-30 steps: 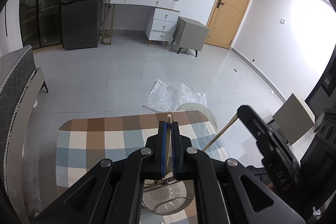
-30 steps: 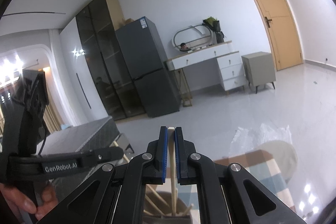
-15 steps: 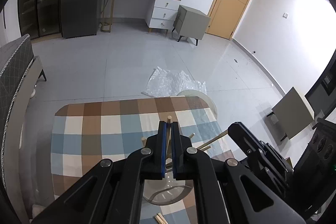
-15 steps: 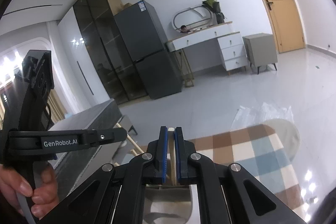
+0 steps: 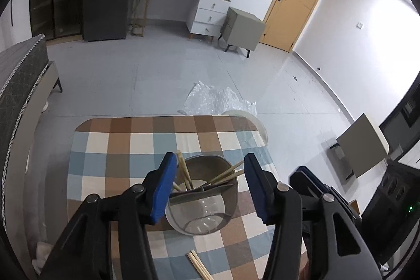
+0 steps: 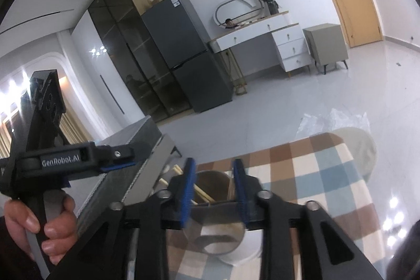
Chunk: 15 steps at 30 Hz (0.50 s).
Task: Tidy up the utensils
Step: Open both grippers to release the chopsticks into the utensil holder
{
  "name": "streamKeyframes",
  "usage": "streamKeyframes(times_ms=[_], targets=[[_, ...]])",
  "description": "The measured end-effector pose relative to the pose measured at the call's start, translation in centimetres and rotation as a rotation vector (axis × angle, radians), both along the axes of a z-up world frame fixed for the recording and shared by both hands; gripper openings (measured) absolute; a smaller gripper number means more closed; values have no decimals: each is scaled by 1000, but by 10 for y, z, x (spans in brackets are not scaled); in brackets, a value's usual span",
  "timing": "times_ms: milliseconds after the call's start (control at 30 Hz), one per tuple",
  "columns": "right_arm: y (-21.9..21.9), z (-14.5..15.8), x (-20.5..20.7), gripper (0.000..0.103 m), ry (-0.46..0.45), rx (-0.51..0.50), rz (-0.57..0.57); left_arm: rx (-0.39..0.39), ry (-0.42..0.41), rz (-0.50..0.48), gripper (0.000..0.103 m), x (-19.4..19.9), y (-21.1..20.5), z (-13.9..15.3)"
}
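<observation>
Both tools, left point(image 5: 208, 169) and right point(image 6: 214, 175), have just sprung open, their chopsticks point(image 5: 183, 172) now dropped into the holder point(image 5: 210, 211).

The loose chopsticks point(image 5: 197, 265) run off the bottom edge, their ends unseen.

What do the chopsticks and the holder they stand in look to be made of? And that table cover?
Chopsticks: pale, matte tan sticks with squared ends, most likely bamboo or light wood.
Holder: grey-brown upper part, see-through lower wall and base with a glossy sheen, probably plastic; glass cannot be ruled out.
Table cover: checked in brown, blue and cream, lying flat with soft reflections, possibly printed vinyl or coated cloth.
</observation>
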State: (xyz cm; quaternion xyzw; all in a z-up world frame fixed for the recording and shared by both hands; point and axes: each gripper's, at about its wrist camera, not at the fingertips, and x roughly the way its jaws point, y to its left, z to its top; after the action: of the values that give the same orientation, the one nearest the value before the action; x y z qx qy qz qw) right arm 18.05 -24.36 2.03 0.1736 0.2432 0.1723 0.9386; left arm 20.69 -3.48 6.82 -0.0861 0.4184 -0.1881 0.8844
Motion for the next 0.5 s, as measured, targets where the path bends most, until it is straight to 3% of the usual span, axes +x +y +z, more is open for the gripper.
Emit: streamKeyframes(times_ms=[100,200,333,400,500], targets=[[-6,4,-16,48,-7,8,-15,23,-20,20,50,-12,3,7],[-14,10,-29,52,-3,48,-8,44,-54,49,66,-28,7,12],[-16,25,-44,53,-25,42,-10,40,-85,68,68,-48,10,19],[-15,33,-53,59,-47,35,-10,42,-95,82,69,-56,13,21],[-12,43,-68,63,-73,19,3,48,-113,103,77,-67,16,23]])
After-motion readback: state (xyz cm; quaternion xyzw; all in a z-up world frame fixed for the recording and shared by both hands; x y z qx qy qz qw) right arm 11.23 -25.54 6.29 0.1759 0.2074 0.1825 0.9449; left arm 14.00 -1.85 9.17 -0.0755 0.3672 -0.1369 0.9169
